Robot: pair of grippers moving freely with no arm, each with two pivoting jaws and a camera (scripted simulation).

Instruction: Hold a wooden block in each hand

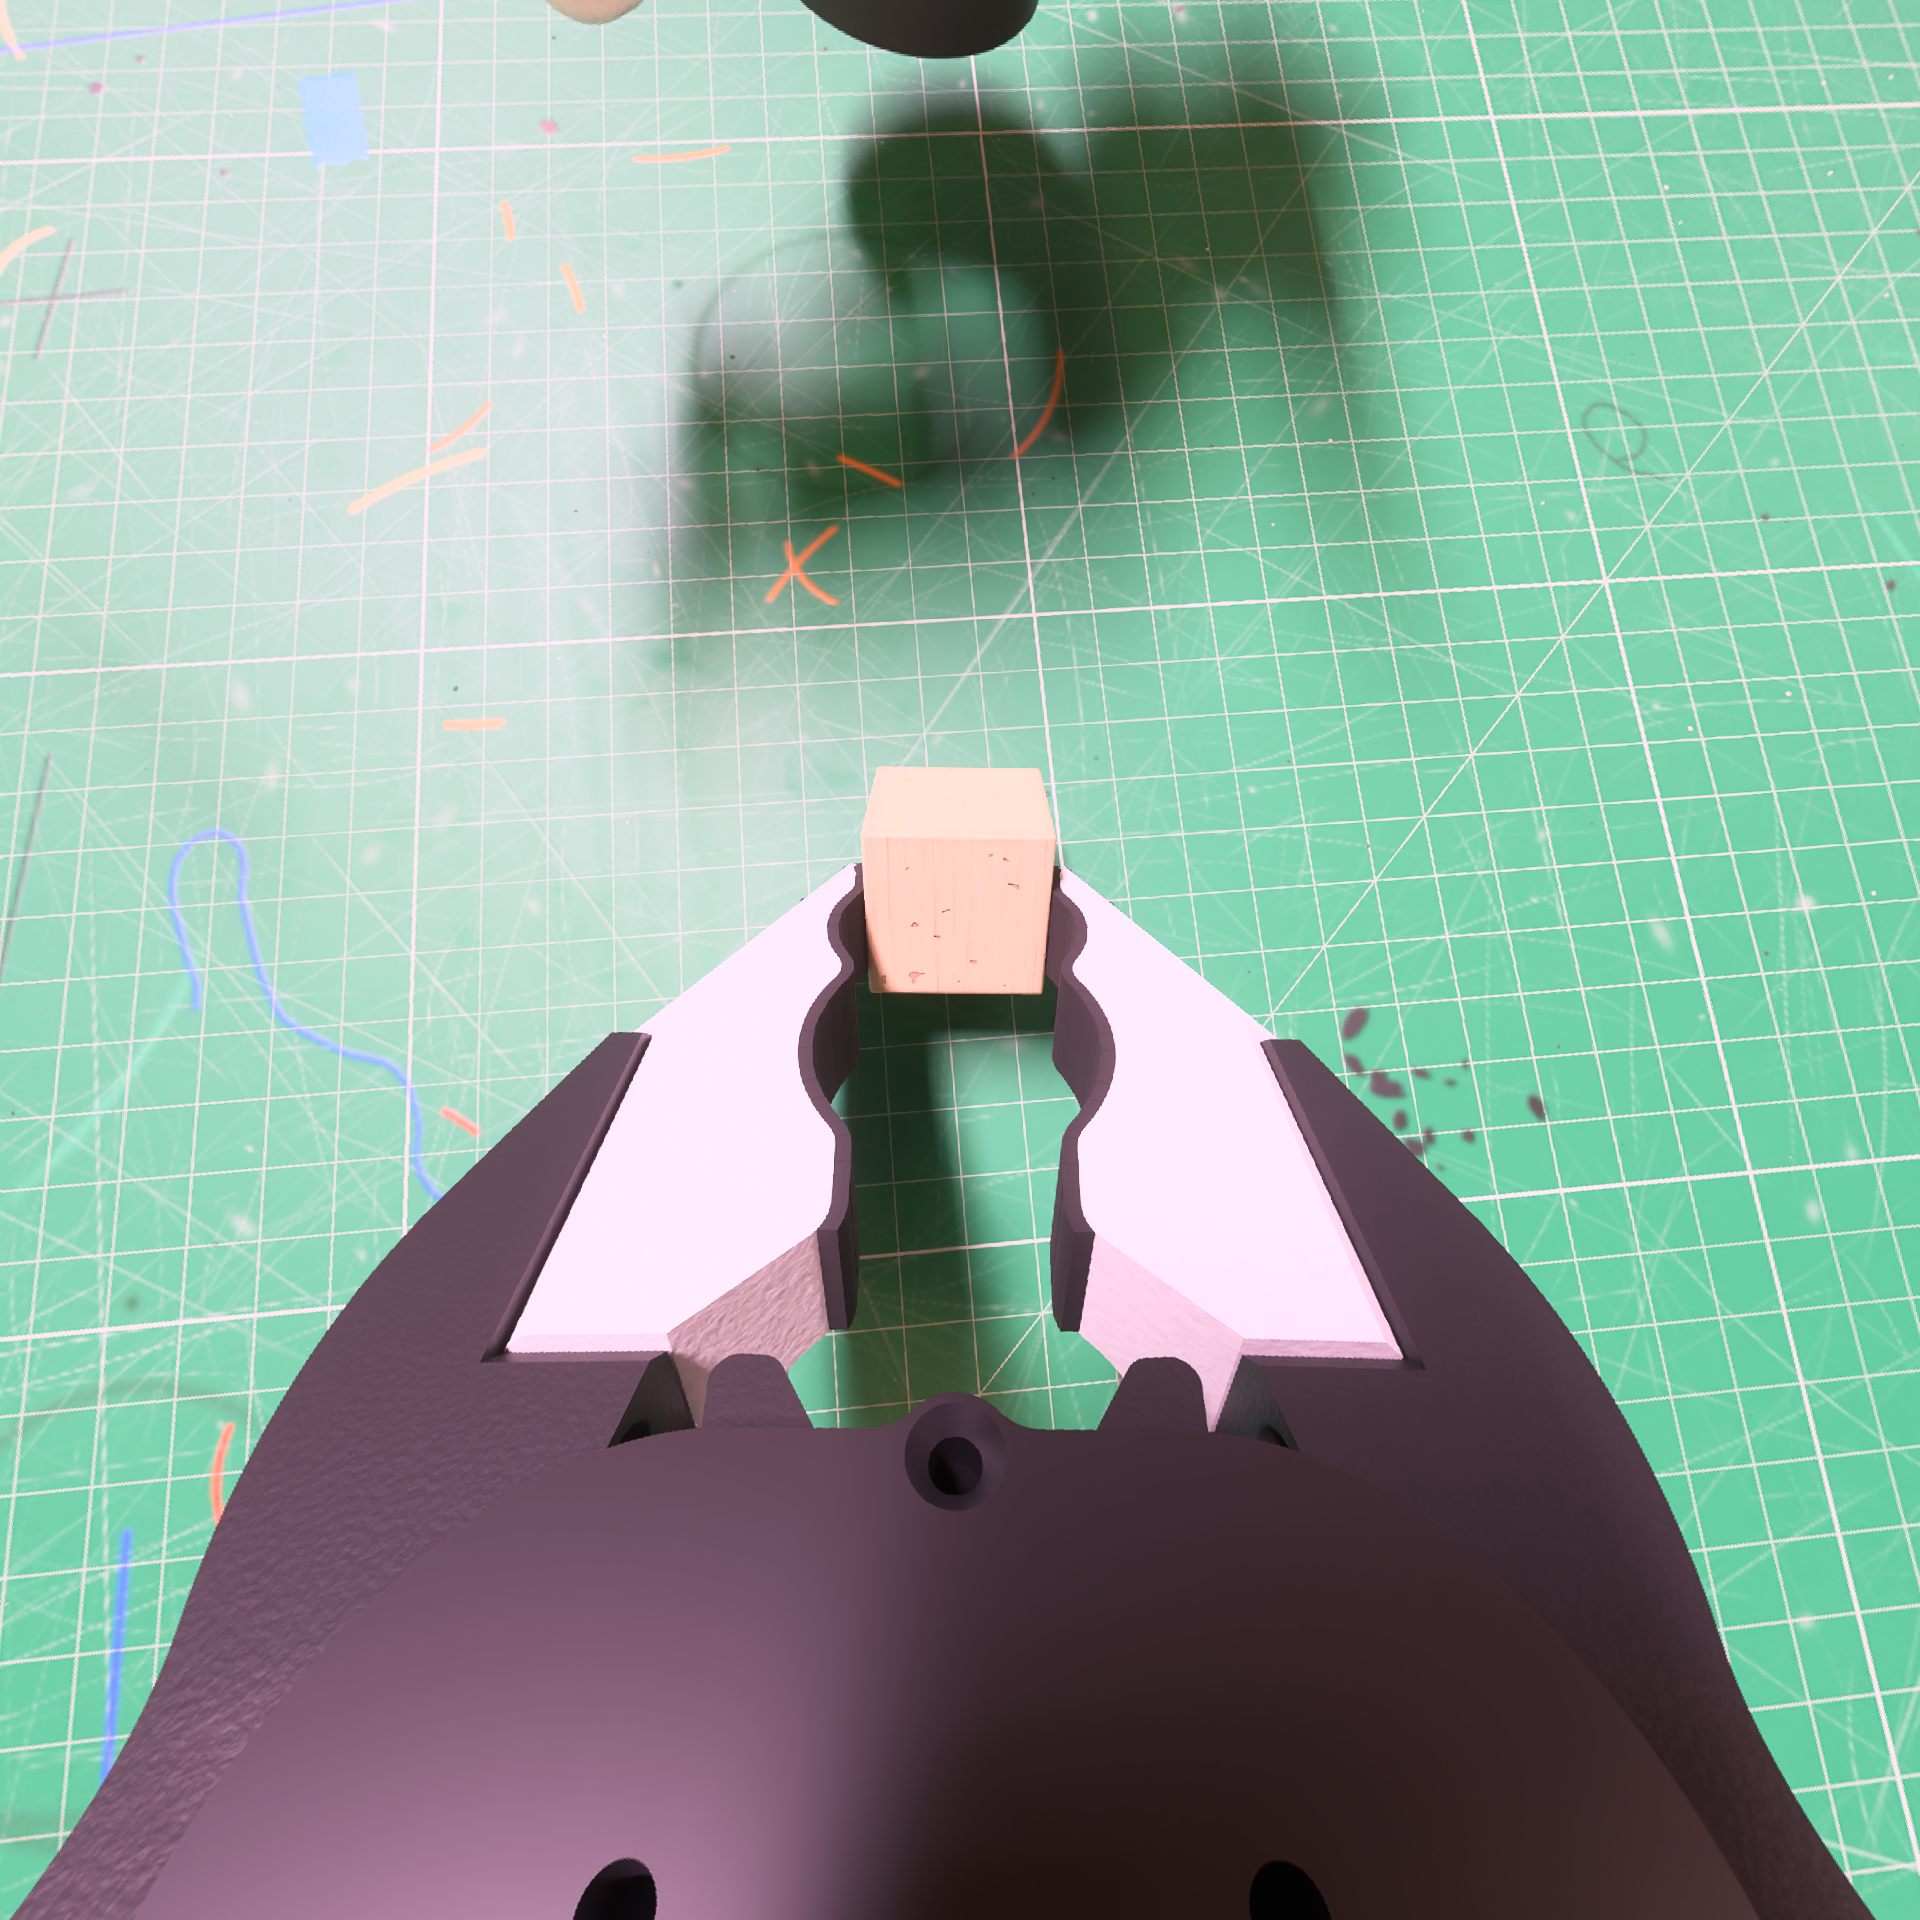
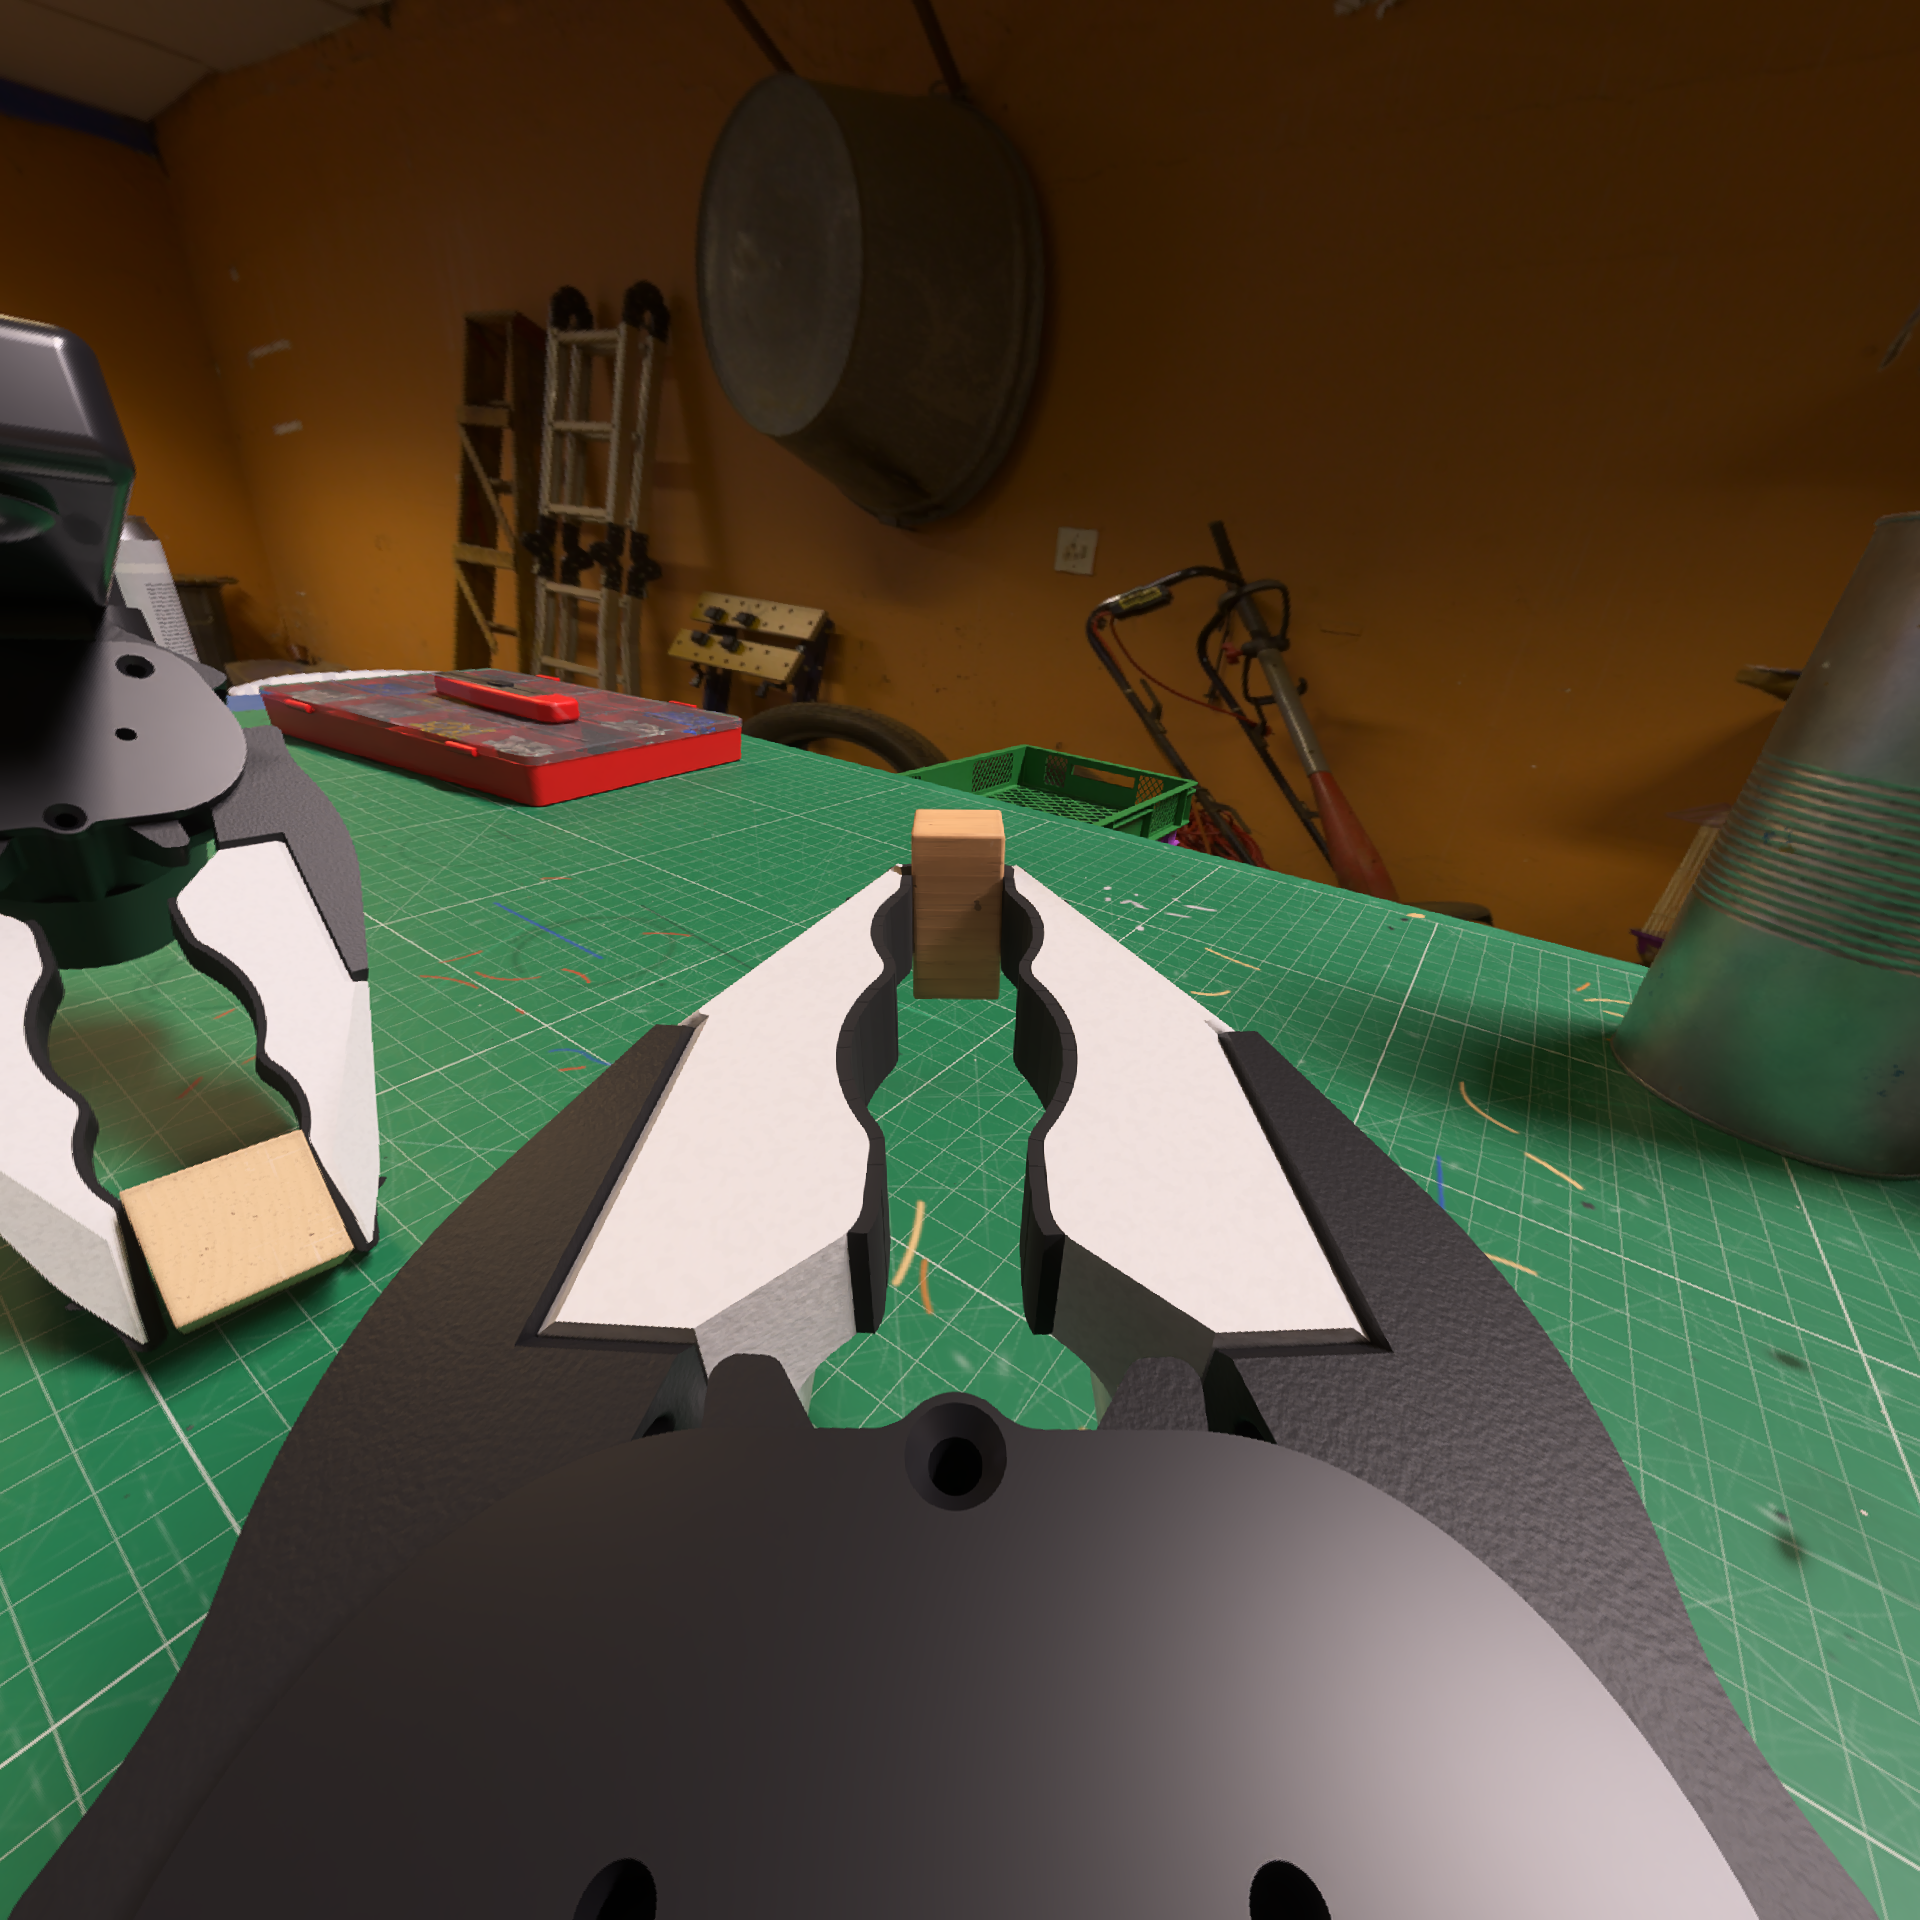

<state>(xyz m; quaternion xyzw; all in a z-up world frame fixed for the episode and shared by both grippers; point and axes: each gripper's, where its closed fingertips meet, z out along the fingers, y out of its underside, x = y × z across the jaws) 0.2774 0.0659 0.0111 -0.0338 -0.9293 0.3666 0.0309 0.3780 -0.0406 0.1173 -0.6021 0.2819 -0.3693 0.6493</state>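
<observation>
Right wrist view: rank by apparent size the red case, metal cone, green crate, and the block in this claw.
Largest to smallest, as they appear:
1. metal cone, partly cut off at the frame edge
2. red case
3. green crate
4. wooden block in the right claw

The block sits nearest the camera, so its true size is smaller still.

No readable writing anywhere I look, green gridded cutting mat (image 1: 1455, 520) below my fingers bears only lines and scribbles

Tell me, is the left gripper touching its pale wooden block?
Touching: in the left wrist view the left gripper pinches the pale wooden block on both sides, no gap.
</observation>
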